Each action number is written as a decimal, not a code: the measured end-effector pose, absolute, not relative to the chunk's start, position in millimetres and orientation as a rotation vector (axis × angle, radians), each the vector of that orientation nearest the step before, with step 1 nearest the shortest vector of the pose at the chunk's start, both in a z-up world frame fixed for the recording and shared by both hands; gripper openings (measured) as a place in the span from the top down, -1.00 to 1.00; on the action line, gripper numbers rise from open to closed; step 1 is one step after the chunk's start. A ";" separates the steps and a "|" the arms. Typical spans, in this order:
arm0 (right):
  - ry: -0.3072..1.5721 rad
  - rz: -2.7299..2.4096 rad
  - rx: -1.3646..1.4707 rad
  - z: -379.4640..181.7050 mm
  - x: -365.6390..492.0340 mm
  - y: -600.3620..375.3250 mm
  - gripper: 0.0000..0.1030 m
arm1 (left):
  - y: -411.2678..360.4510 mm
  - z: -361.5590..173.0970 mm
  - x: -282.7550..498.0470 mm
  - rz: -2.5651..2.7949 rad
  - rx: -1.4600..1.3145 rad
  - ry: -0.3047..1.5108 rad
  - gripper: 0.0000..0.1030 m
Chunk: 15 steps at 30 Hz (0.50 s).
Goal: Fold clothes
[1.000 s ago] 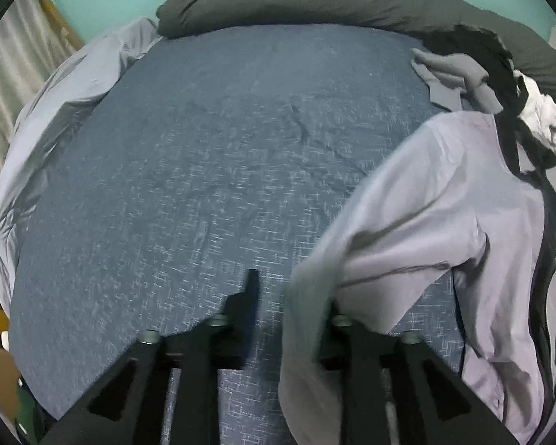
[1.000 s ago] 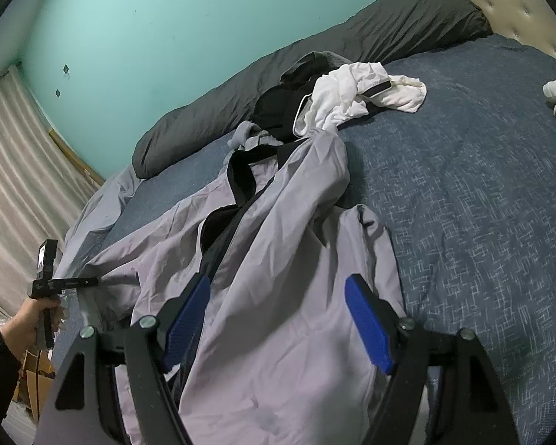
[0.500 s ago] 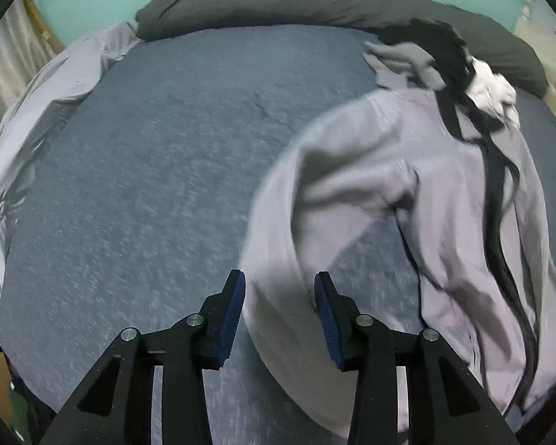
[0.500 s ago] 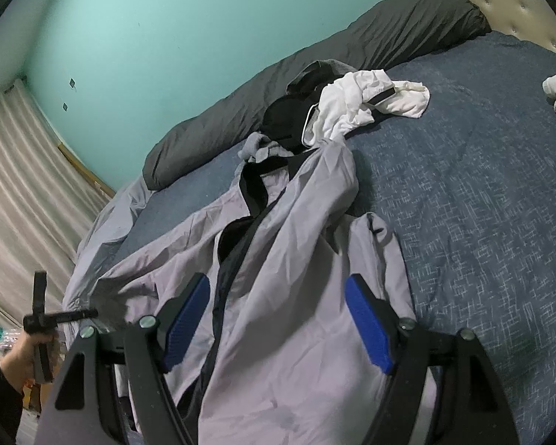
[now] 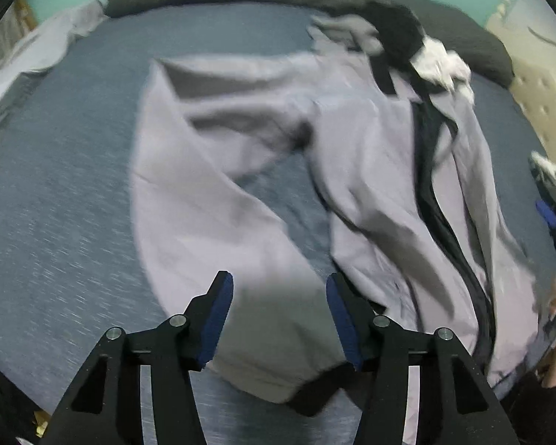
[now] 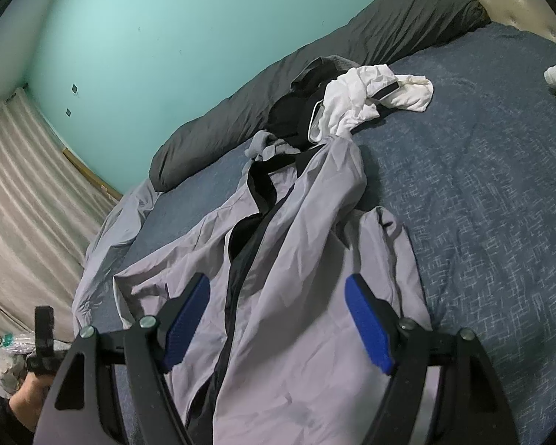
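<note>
Sleeve cuff (image 5: pixel 274 367) shows only past the spread left gripper (image 5: pixel 278 311); right gripper (image 6: pixel 278 319) spread over jacket (image 6: pixel 300 296).

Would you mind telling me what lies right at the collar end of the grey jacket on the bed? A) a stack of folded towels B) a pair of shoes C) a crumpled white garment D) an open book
C: a crumpled white garment lies bunched with dark clothing at the collar end of the grey jacket on the bed.
</note>
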State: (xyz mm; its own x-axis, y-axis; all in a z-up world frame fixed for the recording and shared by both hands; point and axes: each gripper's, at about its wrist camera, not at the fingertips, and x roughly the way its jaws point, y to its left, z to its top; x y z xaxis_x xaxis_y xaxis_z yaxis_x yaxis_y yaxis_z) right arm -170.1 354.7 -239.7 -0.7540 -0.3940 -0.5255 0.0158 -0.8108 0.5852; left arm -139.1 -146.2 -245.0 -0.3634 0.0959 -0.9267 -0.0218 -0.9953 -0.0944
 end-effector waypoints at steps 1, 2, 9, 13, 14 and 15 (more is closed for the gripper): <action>-0.836 -2.613 0.971 -239.6 -170.2 354.0 -0.48 | -138.9 -251.1 -139.2 2.523 -1.746 -0.078 -0.10; -0.838 -2.612 0.969 -239.4 -170.1 354.0 -0.48 | -132.7 -256.3 -139.8 2.521 -1.763 -0.050 -0.10; -0.856 -2.609 0.962 -239.3 -169.8 357.0 -0.48 | -110.7 -290.1 -143.2 2.510 -1.868 0.118 -0.10; -0.862 -2.608 0.964 -239.7 -170.1 358.7 -0.48 | -113.3 -301.4 -142.7 2.507 -1.878 0.133 -0.09; -0.865 -2.608 0.964 -239.9 -170.0 359.2 -0.48 | -114.8 -304.0 -142.7 2.502 -1.882 0.124 -0.01; -0.867 -2.608 0.967 -240.5 -170.4 359.2 -0.48 | -115.1 -306.9 -142.4 2.496 -1.885 0.136 0.25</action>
